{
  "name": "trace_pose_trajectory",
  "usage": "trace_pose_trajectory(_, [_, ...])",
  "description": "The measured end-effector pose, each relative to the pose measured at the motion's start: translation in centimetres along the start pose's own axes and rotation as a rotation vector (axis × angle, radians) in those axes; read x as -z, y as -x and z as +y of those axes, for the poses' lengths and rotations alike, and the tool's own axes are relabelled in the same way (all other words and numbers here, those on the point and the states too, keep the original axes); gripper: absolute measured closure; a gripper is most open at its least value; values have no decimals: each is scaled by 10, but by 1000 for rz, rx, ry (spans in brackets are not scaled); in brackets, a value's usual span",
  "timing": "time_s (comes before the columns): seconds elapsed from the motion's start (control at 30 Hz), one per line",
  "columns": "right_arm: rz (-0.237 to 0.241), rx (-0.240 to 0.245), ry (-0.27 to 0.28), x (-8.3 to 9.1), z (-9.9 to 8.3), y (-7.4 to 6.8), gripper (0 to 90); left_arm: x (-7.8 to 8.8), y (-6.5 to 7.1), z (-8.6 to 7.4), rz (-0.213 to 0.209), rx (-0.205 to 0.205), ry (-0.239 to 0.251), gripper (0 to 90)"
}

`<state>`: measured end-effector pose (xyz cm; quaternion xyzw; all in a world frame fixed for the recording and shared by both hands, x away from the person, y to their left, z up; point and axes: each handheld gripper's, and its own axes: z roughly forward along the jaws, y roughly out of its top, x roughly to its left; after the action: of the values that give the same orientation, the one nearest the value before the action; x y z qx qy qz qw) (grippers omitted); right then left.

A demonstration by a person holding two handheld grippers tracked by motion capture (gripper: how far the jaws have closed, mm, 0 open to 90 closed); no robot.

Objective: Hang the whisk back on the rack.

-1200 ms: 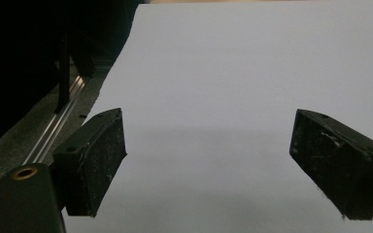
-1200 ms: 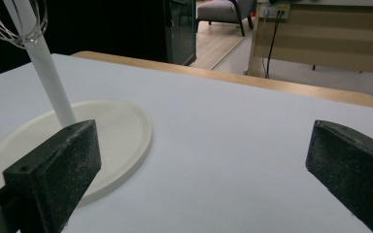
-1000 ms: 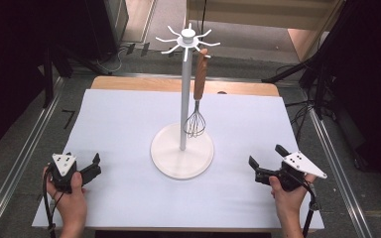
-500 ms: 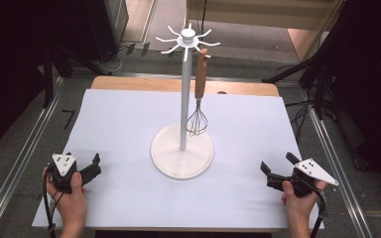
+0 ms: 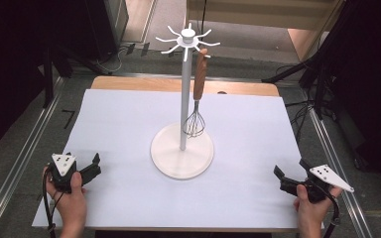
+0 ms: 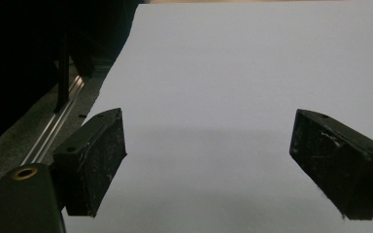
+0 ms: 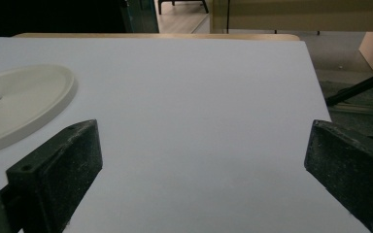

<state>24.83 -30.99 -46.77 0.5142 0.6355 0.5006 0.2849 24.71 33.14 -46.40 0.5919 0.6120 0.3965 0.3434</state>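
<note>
Down on the pale lilac-white table cover (image 5: 129,124) stands the white metal hook stand with its round flat base (image 5: 182,151), dead centre, its slim pole rising upright to a crown of curved white hooks (image 5: 187,38). From one hook on the far right side of that crown hangs the wire balloon whisk with a brown wooden handle (image 5: 197,94): long axis plumb vertical, handle end up at the hook, wire cage pointing straight down, hovering just above the base and just beside the pole. The base itself carries nothing but the pole. At the near left corner the left gripper (image 5: 90,168) rests low over the cover in the person's left hand (image 5: 72,201), jaws spread wide with bare sheet between them, as the left gripper view (image 6: 209,165) confirms. Over at the near right edge the right gripper (image 5: 285,178), held in the right hand (image 5: 310,210), also stands with jaws well apart and empty; the right gripper view (image 7: 201,174) catches the rim of the stand's base at its left. Both grippers sit well apart from the whisk.
</note>
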Motion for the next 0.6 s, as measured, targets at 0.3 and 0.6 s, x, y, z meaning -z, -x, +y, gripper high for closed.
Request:
trace_pose_trajectory(0.3, [-49,-29,-4,12,-7,19,50,0,0,0,0,2,2,136])
trace_pose_trajectory(0.6, [-69,-77,6,19,-12,32,63,0,0,0,0,1,2,136])
